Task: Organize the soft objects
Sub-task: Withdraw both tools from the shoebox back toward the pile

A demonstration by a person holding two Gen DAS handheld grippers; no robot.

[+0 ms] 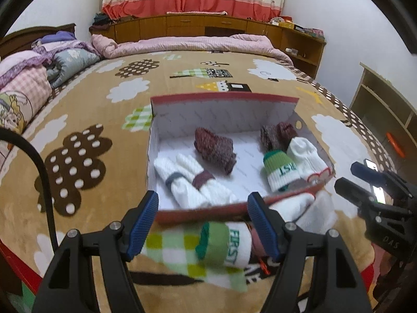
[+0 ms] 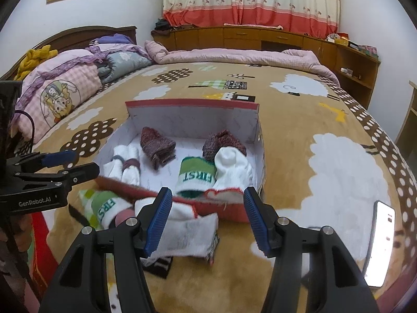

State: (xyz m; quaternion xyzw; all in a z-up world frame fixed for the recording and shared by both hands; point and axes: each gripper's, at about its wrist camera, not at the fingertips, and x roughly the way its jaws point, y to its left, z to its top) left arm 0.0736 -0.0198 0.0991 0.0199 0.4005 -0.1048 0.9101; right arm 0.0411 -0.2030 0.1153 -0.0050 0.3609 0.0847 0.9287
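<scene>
A red shoebox point(image 1: 226, 99) point(image 2: 192, 104) with a white inside sits on the bed. It holds rolled white socks point(image 1: 192, 182) point(image 2: 125, 167), two maroon socks point(image 1: 215, 150) point(image 2: 156, 146), a green-cuffed "FIRST" sock point(image 1: 280, 170) point(image 2: 196, 176) and a white sock point(image 1: 307, 156) point(image 2: 232, 169). In front of the box lie another "FIRST" sock point(image 1: 226, 245) point(image 2: 106, 206) and a white sock point(image 1: 310, 208) point(image 2: 190, 232). My left gripper point(image 1: 203, 224) is open above that "FIRST" sock. My right gripper point(image 2: 208, 219) is open above the loose white sock.
The bed has a tan patterned blanket point(image 1: 86, 120) point(image 2: 325, 156). Folded quilts point(image 1: 31, 78) point(image 2: 65, 88) lie at the left and far end. A lit phone point(image 2: 380, 240) lies on the blanket at the right. Wooden cabinets point(image 1: 208, 26) line the far wall.
</scene>
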